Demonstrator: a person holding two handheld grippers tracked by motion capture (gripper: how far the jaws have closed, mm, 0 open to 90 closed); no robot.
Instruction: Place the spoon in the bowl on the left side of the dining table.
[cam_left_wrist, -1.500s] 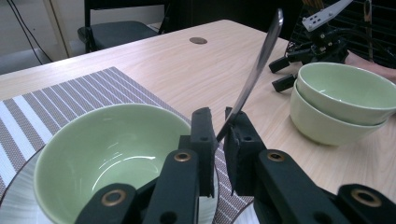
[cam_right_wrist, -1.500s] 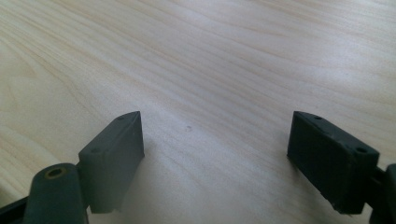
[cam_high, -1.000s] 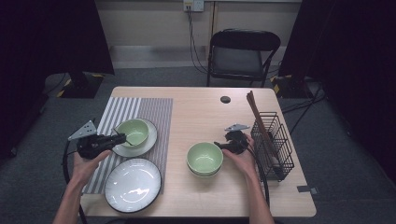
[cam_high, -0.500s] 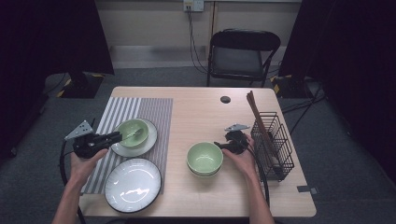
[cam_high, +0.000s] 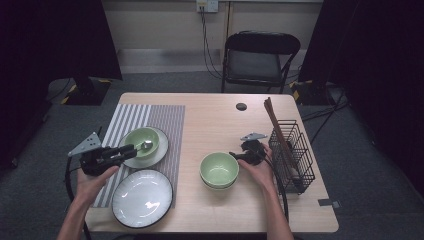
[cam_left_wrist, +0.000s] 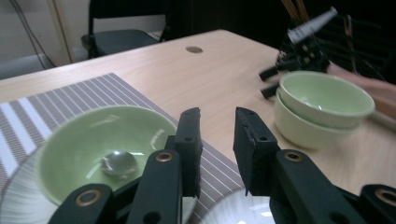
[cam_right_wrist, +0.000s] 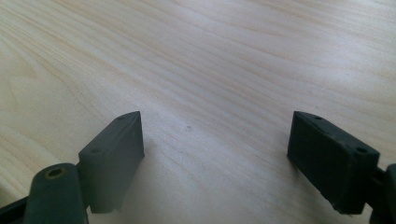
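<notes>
left gripper (cam_high: 131, 149) | drawn back from bowl (cam_high: 141, 141) | jaws just opening, empty

The white plate (cam_left_wrist: 233, 212) is cut off by the left gripper view's bottom edge, behind the claw (cam_left_wrist: 217, 140)

Glossy glazed ceramic is seen in the green bowl (cam_left_wrist: 93, 144) and white plate (cam_high: 142, 198); the table (cam_high: 215, 120) is matt pale wood, the placemat (cam_high: 150, 117) woven cloth.

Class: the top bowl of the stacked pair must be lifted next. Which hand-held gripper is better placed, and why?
Right. The right hand-held gripper sits open beside the stacked bowls; the left hand-held gripper is across the table by the bowl on the plate.
</notes>
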